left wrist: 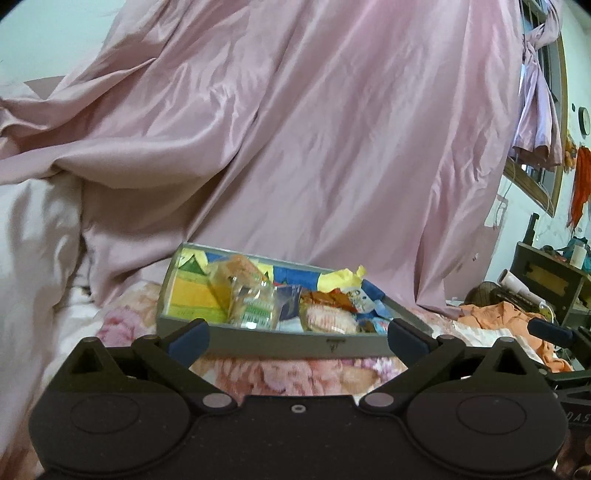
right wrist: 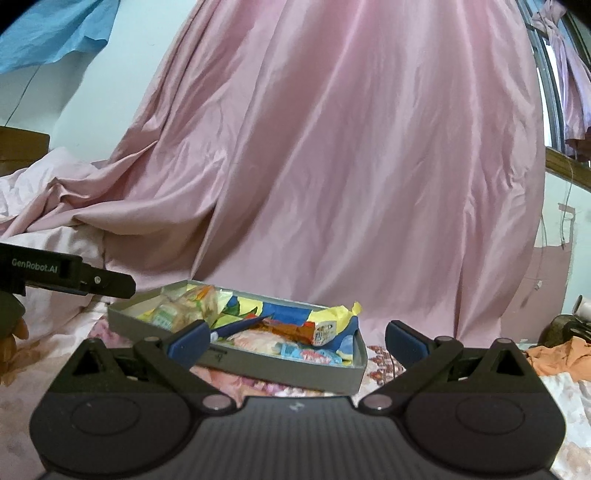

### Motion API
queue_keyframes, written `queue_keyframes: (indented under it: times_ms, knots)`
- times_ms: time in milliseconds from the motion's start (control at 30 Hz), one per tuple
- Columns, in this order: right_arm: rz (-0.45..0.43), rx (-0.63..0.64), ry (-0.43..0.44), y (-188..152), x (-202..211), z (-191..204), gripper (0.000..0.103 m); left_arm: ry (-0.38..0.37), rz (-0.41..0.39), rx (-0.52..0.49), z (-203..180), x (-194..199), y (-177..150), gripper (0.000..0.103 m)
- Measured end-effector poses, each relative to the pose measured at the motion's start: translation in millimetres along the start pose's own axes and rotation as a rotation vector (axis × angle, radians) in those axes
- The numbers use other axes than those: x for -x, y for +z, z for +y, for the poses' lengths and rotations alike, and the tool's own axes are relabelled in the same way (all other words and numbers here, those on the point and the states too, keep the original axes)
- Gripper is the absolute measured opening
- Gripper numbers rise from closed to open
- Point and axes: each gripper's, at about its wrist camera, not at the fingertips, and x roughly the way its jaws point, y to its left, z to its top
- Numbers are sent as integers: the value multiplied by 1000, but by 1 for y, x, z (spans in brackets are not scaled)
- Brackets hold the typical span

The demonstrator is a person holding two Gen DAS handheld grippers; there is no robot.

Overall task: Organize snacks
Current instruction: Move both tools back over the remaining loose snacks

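Two grippers, both spread wide, nothing between the fingers of either. Left wrist view, going left to right: pale bedding [left wrist: 33, 236] bunched at the far left, then a big pink curtain [left wrist: 314, 140] hanging down behind everything and pooling onto the bed. Bed cover is a pink floral sheet [left wrist: 295, 376]. The left gripper [left wrist: 297, 334] points at a shallow grey box [left wrist: 280, 345] that sits on the bed just ahead of its blue fingertips [left wrist: 190, 338]; the fingertips flank the box's near wall and are clear of it. The box is full of snacks: a yellow and green packet [left wrist: 194, 291] at the left end, a clear wrapped pack [left wrist: 255, 299] next to it, a pinkish clear pack [left wrist: 328, 319] in the middle, and a crumpled yellow wrapper [left wrist: 343, 277] sticking up at the right end. Further right, orange cloth [left wrist: 502, 314] lies on the bed, with a dark cabinet [left wrist: 550, 280] and a window frame [left wrist: 554, 147] beyond.

Right wrist view: blue cloth [right wrist: 55, 33] top left, the left gripper's black body at the left edge, level with the box's far left corner. Same box [right wrist: 236, 360] here, angled, its right end nearer the camera. The right gripper [right wrist: 295, 338] sits low in front of it; its left fingertip [right wrist: 188, 339] overlaps the box's near wall, touching or not I cannot tell. An orange packet [right wrist: 306, 328] lies across the right part of the box.
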Motion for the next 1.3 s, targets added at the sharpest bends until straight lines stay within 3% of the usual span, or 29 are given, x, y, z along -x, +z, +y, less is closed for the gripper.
queue_keyframes:
  times_ms: [667,967,1300]
  knots:
    - [136,-38,-41,-47,67,14,103,-22,129,-37,0,58,-57,102]
    - [268,-51,-57,-75,75,21,103,-34,284,-82,-3,45,-77,102]
    - [380,-41,-65,-95,69,28,103,-49,379,-97,-3,33,-95,102]
